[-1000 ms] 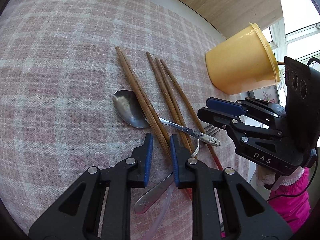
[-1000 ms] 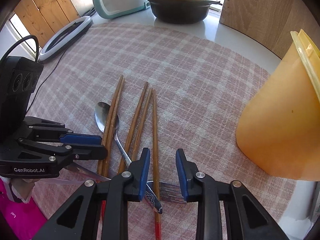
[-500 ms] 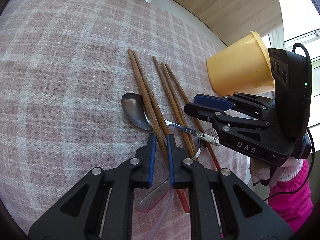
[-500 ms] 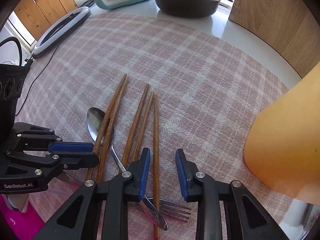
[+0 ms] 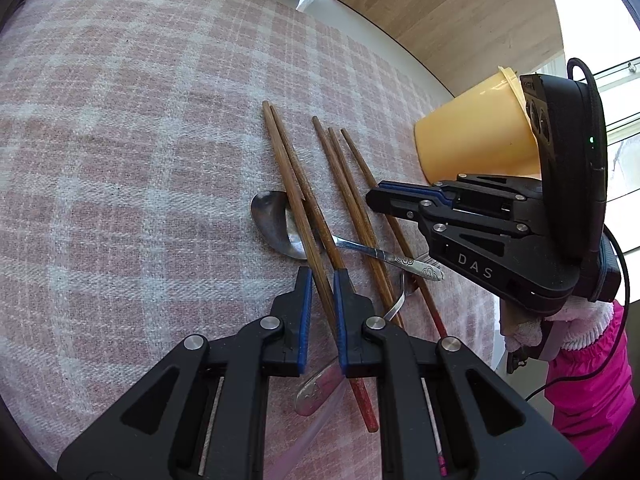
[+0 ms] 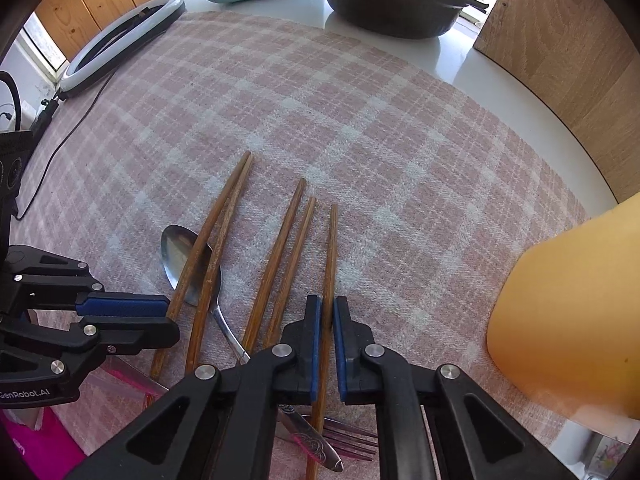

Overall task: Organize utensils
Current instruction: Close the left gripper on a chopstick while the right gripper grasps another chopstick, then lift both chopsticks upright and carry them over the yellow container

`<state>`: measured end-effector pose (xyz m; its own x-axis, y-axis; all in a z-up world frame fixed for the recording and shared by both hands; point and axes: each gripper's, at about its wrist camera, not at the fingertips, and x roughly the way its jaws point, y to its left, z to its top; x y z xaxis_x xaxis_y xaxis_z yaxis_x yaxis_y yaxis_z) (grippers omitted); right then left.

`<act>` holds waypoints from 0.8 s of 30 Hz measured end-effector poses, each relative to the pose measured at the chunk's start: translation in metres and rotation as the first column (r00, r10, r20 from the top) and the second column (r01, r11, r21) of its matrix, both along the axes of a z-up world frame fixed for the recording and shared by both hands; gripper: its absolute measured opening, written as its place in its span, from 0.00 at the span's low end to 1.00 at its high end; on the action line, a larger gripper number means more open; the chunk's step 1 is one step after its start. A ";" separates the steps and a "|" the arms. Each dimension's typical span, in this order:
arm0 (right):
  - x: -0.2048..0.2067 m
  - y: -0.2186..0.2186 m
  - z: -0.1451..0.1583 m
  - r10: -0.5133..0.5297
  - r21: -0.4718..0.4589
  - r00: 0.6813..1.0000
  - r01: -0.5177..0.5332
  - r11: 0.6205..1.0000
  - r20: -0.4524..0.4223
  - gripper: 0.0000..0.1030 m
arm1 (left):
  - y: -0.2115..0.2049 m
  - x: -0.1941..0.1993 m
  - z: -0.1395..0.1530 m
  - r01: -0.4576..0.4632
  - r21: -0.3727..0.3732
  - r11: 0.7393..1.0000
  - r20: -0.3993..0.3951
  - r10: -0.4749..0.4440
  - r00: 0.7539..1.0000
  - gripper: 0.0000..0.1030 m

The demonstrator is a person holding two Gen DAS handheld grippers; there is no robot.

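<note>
Plaid cloth [image 6: 360, 120] | right hand-held gripper [image 6: 327, 316] just closed on single chopstick [image 6: 330, 248] | left hand-held gripper [image 5: 320, 284] clamps chopstick pair [image 5: 296, 196]

Both cameras ride just behind their own gripper's fingers, close above the pink checked cloth [image 5: 132, 128] and looking steeply down and away — the right one the steeper. The left wrist view looks from the near left towards the far right, the right gripper [image 5: 384, 194] at its right edge; the right wrist view sees the left gripper [image 6: 160, 316] at its left. Both share the chopsticks [image 6: 280, 256], the spoon [image 5: 276, 224] and the yellow tub [image 5: 476, 140] — near, mid-frame.
</note>
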<state>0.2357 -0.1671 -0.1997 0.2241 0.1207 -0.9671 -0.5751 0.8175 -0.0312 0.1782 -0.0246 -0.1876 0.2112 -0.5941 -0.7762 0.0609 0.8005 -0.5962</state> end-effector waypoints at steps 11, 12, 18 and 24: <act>-0.016 -0.016 0.026 -0.056 0.095 0.996 0.050 0.994 0.064 0.03 | 0.028 -0.009 0.028 -0.024 0.009 1.000 0.049 0.023 0.999 0.06; -0.018 -0.018 0.030 -0.060 0.103 0.995 0.052 0.993 0.075 0.03 | 0.029 -0.013 0.035 -0.027 0.012 1.000 0.056 0.026 0.998 0.06; -0.034 -0.032 0.055 -0.107 0.169 0.986 0.085 0.982 0.128 0.03 | 0.045 -0.022 0.057 -0.044 0.022 0.999 0.100 0.041 0.994 0.06; -0.044 -0.040 0.077 -0.145 0.229 0.972 0.102 0.968 0.183 0.03 | 0.055 -0.032 0.088 -0.063 0.050 0.997 0.174 0.054 0.983 0.05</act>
